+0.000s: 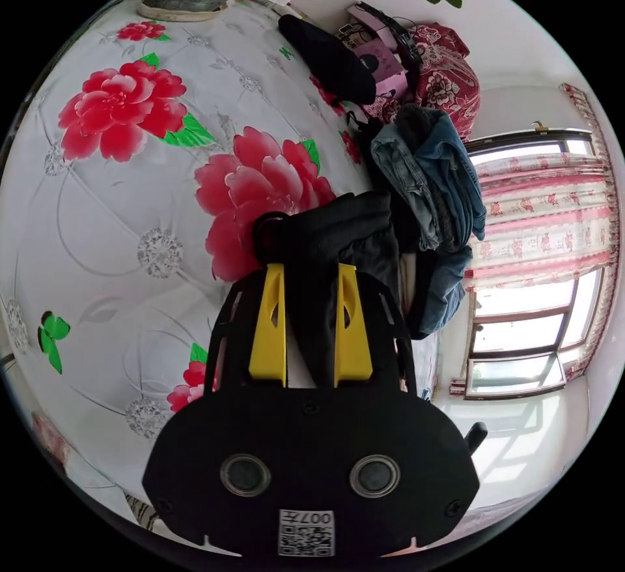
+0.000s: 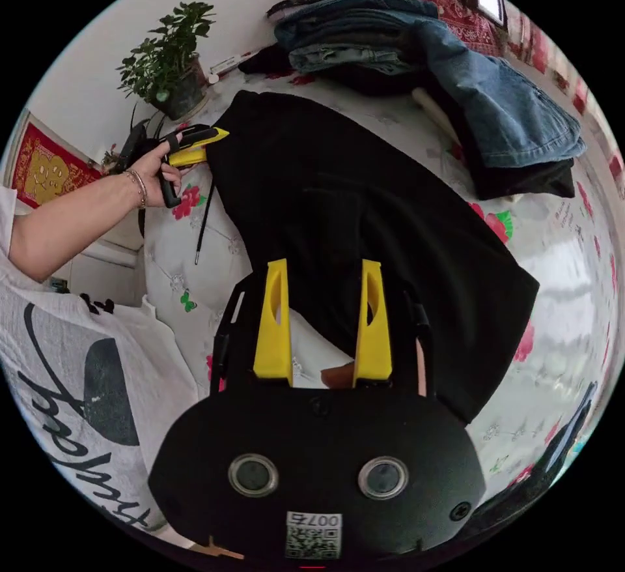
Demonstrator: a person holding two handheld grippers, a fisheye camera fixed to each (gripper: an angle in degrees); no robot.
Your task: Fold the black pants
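Up close, the left gripper (image 1: pixel 311 285) has its yellow jaws either side of a bunched fold of the black pants (image 2: pixel 364 220); whether they pinch it I cannot tell. The right gripper (image 2: pixel 323 285) hangs with jaws apart over the spread cloth, which lies flat on the flowered sheet (image 1: pixel 130 220). Likely risks: the fold slips free, or the drawstring (image 2: pixel 203 223) trails out, or cloth drags the nearby jeans pile (image 2: pixel 456 96).
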